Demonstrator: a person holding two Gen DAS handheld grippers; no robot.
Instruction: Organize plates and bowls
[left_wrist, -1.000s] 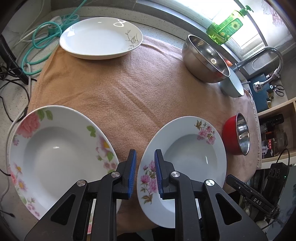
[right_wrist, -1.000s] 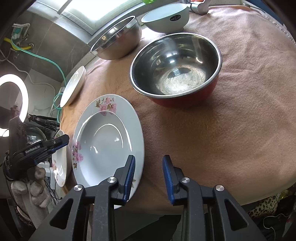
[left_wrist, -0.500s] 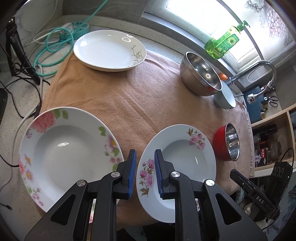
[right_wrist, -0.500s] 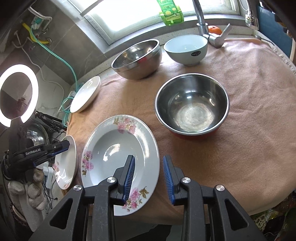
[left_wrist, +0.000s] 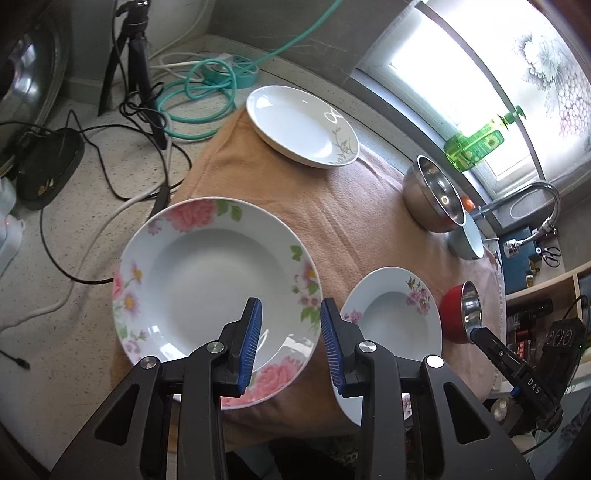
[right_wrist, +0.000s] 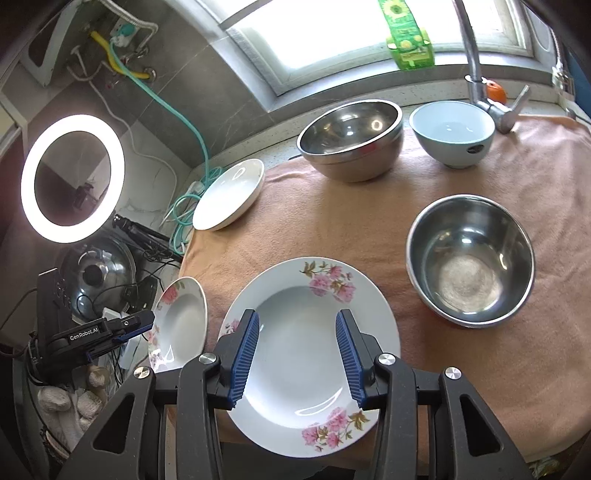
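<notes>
Nothing is sorted yet, as far as I can judge: every plate and every bowl lies alone on the brown cloth (right_wrist: 332, 229) that covers the table, and nothing is stacked, though the large steel bowl (right_wrist: 351, 138) near the window may be two bowls nested; its doubled rim suggests this but I cannot be sure.

The left tool (left_wrist: 291, 345) hangs above the near edge of the big rose-pattern plate (left_wrist: 216, 291), its jaws are opening and they hold nothing. The right tool (right_wrist: 301, 360) hangs over the smaller pink-blossom plate (right_wrist: 310, 354), its jaws are also opening, and nothing is between them; the plate lies flat under them, partly over the table edge.

The two flowered plates are just beside each other at the near side. The plain white plate (left_wrist: 303, 125) with a grey sprig sits far away at the back corner, near the turquoise hose (left_wrist: 199, 107). The red bowl with steel inside (right_wrist: 471, 258) stands to the right of the blossom plate, and the pale blue bowl (right_wrist: 452, 133) is by the tap (right_wrist: 480, 74).

So what remains, I think, is all of it: the three plates into one pile and the bowls together.
</notes>
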